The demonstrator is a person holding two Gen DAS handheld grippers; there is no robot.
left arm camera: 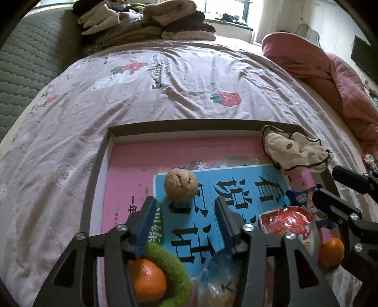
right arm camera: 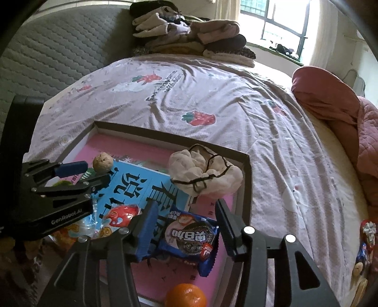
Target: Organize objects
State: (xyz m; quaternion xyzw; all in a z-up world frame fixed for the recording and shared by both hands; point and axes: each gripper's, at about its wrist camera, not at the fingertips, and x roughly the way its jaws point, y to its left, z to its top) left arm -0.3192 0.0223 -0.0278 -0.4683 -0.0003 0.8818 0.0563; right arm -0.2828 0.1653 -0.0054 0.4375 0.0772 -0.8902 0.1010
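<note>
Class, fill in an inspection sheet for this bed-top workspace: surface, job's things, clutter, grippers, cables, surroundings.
Surface: strawberry-print sheet with a shallow box on it.
Job's things: in the box, walnut, cookie packet, cream cloth, red snack bag; tangerine in a green ring; second tangerine.
Clutter: snack packets on the sheet.
Grippers: left gripper open, nothing between; right gripper open over the cookie packet.
Cables: nothing seen.
Surroundings: folded clothes, pink quilt, window.
</note>
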